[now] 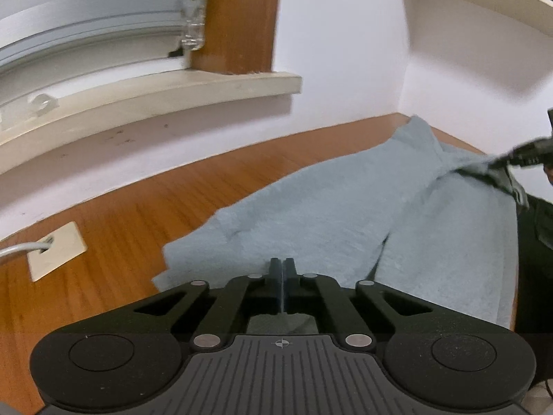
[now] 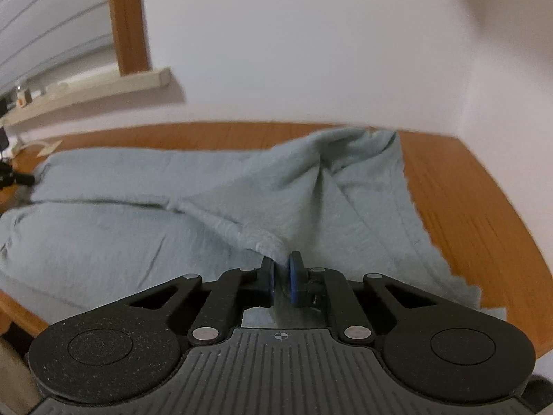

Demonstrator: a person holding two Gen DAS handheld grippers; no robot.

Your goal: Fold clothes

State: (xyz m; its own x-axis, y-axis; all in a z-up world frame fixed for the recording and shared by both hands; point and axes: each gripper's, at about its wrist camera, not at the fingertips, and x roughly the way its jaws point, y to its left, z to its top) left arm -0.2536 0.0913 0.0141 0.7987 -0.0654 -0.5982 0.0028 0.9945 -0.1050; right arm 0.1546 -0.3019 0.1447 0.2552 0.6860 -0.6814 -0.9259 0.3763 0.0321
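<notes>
We hold a pale blue-grey garment (image 2: 145,235) that lies spread over a wooden table (image 2: 459,186) set against a white wall (image 2: 311,52), with one corner of the cloth bunched up toward the wall. Our left gripper (image 1: 282,266) has its jaws pressed together, and a thin edge of the same cloth (image 1: 311,207) shows between the pads, so it is clamped on the fabric near the garment's left end. Our right gripper (image 2: 281,271) has its blue pads nearly together on a raised ridge of the cloth, which lifts in a fold from the table up to the fingertips. From the left wrist view the right gripper (image 1: 497,162) appears at the far right edge, pinching the fabric there. On the table to the left lies a cream cable plate (image 1: 57,250) with a grey cable (image 1: 20,249) running out of it. A cream window sill (image 1: 155,100) runs along the wall above.
</notes>
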